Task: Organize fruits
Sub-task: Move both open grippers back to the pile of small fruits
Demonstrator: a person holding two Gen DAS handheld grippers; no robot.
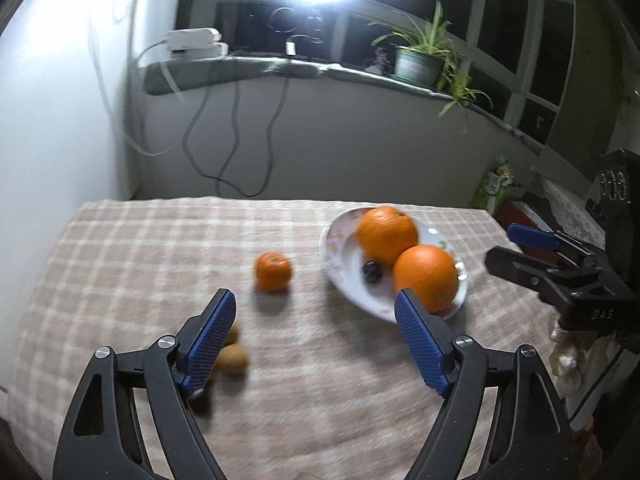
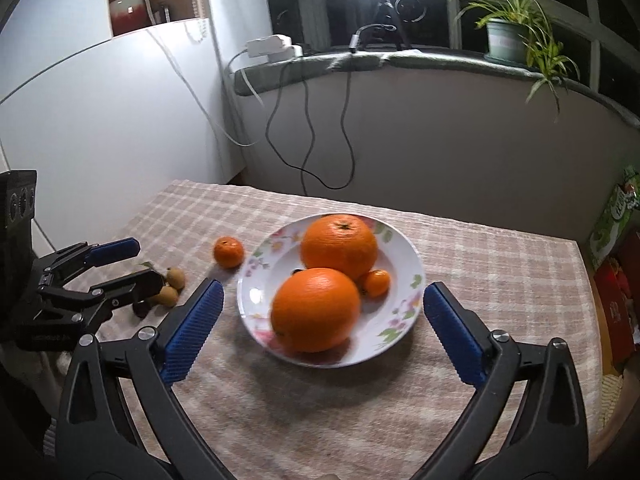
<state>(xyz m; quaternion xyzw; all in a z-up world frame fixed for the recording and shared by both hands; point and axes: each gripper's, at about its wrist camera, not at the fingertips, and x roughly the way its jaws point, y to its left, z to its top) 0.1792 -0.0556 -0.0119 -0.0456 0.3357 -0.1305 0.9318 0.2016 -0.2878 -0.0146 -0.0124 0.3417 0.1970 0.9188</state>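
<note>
A white floral plate (image 2: 396,320) (image 1: 344,276) on the checked tablecloth holds two large oranges (image 2: 316,310) (image 2: 339,245), a small orange fruit (image 2: 377,282) and a dark fruit (image 1: 372,271). A small mandarin (image 1: 273,271) (image 2: 228,252) lies on the cloth left of the plate. Two small brown fruits (image 1: 232,358) (image 2: 176,278) lie by my left gripper's left finger. My left gripper (image 1: 315,306) is open and empty above the cloth, in front of the mandarin. My right gripper (image 2: 323,296) is open and empty, with the near orange and plate between its fingers.
The table (image 1: 140,248) stands against a low wall with hanging cables (image 1: 236,140). A potted plant (image 1: 420,60) sits on the sill. A green package (image 1: 496,184) and red boxes (image 2: 616,304) stand right of the table. A white cabinet (image 1: 52,112) is at the left.
</note>
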